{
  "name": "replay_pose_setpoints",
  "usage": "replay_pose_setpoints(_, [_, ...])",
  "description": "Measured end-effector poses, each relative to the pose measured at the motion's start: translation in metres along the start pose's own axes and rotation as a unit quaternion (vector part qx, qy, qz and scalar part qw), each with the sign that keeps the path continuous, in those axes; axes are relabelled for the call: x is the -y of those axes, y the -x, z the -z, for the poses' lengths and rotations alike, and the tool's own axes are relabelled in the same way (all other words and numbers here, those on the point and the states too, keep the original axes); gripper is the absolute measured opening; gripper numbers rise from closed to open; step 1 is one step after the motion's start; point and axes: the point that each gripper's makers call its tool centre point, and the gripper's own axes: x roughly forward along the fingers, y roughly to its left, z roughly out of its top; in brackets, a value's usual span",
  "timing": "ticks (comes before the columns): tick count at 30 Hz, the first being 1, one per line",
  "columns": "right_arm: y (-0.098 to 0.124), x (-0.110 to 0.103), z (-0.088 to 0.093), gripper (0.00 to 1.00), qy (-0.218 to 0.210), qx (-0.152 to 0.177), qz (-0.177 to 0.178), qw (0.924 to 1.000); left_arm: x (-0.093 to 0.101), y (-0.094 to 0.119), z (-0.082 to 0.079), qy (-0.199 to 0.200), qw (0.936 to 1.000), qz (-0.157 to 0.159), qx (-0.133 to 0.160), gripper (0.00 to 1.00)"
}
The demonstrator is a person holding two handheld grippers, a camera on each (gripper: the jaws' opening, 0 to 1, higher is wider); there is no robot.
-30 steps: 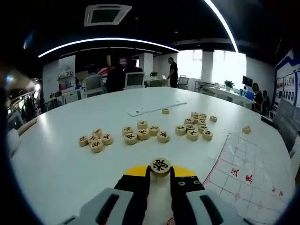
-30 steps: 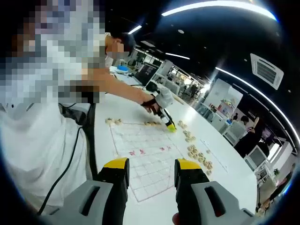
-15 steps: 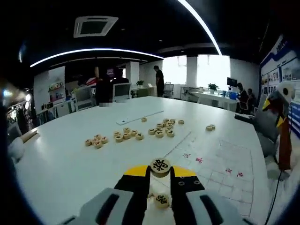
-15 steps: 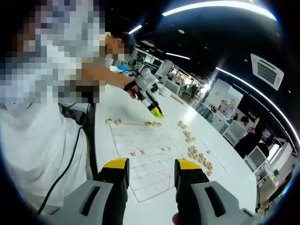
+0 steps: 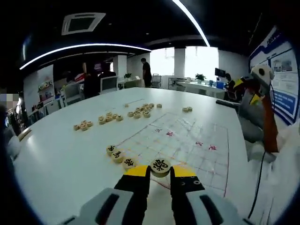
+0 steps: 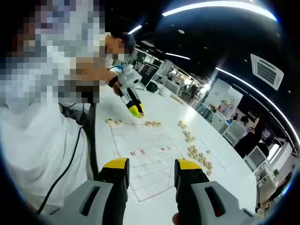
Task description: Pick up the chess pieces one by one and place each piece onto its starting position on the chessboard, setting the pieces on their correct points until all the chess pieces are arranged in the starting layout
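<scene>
My left gripper is shut on a round wooden chess piece with a black character, held above the near edge of the paper chessboard. Three black-marked pieces lie in a row on that edge, just left of the jaws. In the right gripper view the left gripper hangs in a person's hand above the board's far end. My right gripper stands open over the board's near edge, with nothing between its fingers.
Loose pieces lie in clusters on the white table beyond the board, with two more at its far corner. Small groups sit at the board's far end, and others to its right. A person's torso fills the left.
The left gripper has carried its piece from the loose pieces over to the board's edge, rising and drifting left in the right gripper view. The right gripper has stayed still and open.
</scene>
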Motion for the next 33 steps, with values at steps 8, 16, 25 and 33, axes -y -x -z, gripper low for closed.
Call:
replay_pose_setpoints(8, [-0.001,-0.001,0.001,0.39,-0.001,-0.002,-0.002,1.0,-0.002,-0.011,0.017,0.015,0.9996,-0.002,-0.023,0.19])
replay_pose_setpoints(16, [-0.002,-0.001,0.003,0.39,-0.001,-0.004,-0.001,1.0,-0.01,-0.015,0.027,0.022,0.9991,-0.01,-0.036,0.2])
replay_pose_setpoints(25, [-0.003,-0.003,0.003,0.39,0.0,-0.004,-0.004,1.0,-0.011,-0.015,0.031,0.036,0.9988,-0.001,-0.033,0.2])
replay_pose_setpoints(33, [-0.003,-0.004,0.002,0.39,0.001,-0.003,-0.005,1.0,-0.005,-0.015,0.031,0.027,0.9991,0.018,-0.03,0.39])
